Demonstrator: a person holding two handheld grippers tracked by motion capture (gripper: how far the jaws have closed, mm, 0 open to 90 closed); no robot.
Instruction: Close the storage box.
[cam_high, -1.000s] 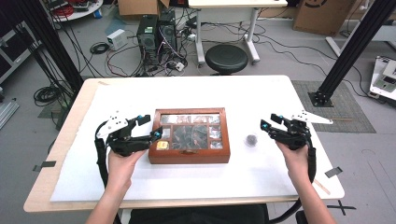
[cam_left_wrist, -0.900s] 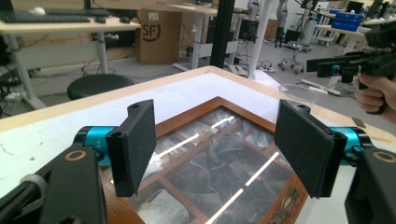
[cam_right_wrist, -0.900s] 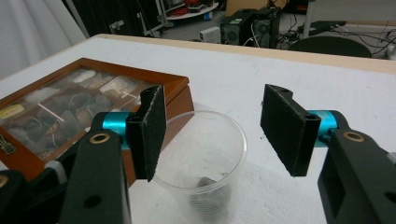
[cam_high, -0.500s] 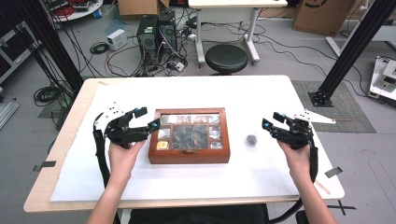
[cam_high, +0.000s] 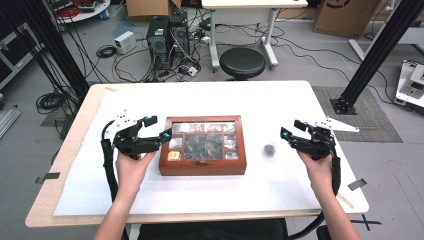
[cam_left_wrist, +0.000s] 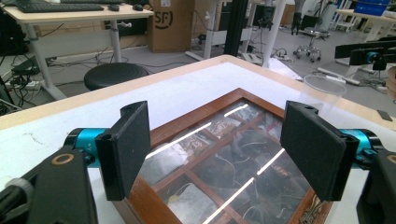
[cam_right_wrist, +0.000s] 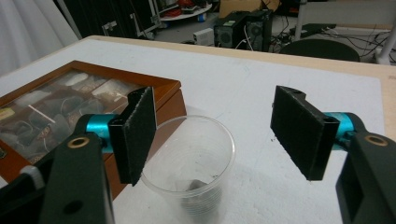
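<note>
Right gripper (cam_right_wrist: 215, 135) gapes around clear cup (cam_right_wrist: 189, 163), beside wooden box (cam_right_wrist: 70, 112).

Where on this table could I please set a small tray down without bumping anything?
The widest free patch is the far strip behind the wooden box, up to the table edge. The near strip in front of the box, between the two forearms, is also bare. It is crowded between the box, the plastic cup and the right gripper.
</note>
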